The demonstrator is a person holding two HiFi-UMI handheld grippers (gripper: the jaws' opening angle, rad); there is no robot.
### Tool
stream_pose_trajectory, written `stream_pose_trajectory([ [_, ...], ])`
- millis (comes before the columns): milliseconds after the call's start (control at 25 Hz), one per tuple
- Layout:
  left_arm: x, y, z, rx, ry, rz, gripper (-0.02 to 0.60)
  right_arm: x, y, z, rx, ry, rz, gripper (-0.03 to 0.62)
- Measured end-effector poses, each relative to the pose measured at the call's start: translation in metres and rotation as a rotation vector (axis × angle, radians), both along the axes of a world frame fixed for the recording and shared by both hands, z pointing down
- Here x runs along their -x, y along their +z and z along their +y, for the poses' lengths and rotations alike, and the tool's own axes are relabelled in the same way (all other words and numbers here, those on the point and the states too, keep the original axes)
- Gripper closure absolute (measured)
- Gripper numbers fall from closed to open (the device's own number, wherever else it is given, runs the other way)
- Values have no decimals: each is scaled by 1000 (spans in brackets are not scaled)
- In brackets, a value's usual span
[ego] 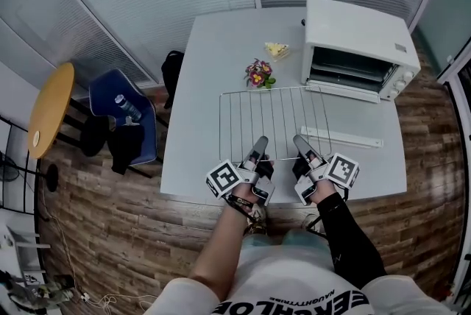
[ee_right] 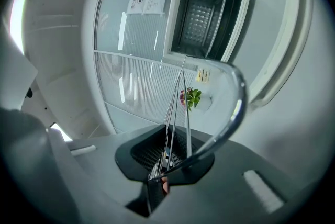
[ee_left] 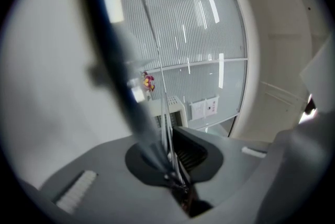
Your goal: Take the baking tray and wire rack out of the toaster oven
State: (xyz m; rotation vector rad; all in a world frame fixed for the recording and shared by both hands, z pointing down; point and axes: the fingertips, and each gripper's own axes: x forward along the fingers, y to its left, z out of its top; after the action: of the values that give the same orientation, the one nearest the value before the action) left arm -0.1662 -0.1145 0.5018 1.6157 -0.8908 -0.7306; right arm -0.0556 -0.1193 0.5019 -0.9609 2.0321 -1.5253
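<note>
The wire rack (ego: 272,118) lies flat just above the grey table (ego: 206,48), outside the white toaster oven (ego: 357,45), whose door hangs open. My left gripper (ego: 259,146) and right gripper (ego: 302,144) are both shut on the rack's near edge, side by side. In the left gripper view the rack's wires (ee_left: 162,113) run out from the shut left gripper (ee_left: 175,178). In the right gripper view the rack (ee_right: 175,113) leaves the shut right gripper (ee_right: 165,165) toward the open oven (ee_right: 209,8). I cannot make out a baking tray inside the oven.
A small bunch of flowers (ego: 258,74) and a yellow wedge (ego: 277,50) sit on the table beyond the rack. A white strip (ego: 341,137) lies right of the rack. Left of the table stand a blue chair (ego: 121,115) and a round yellow table (ego: 50,107).
</note>
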Motion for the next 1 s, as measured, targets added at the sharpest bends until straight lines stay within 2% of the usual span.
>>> stream_pose_trajectory([
  [400, 85, 18, -5, 26, 0, -3, 517, 88, 14, -6, 13, -16, -32, 582],
  [560, 112, 28, -6, 49, -6, 17, 518, 112, 28, -6, 55, -5, -7, 582],
  [760, 133, 49, -8, 107, -10, 47, 518, 140, 39, -9, 89, 4, -66, 583],
  [1000, 142, 71, -10, 160, -10, 80, 518, 147, 66, -11, 174, 42, -56, 588],
])
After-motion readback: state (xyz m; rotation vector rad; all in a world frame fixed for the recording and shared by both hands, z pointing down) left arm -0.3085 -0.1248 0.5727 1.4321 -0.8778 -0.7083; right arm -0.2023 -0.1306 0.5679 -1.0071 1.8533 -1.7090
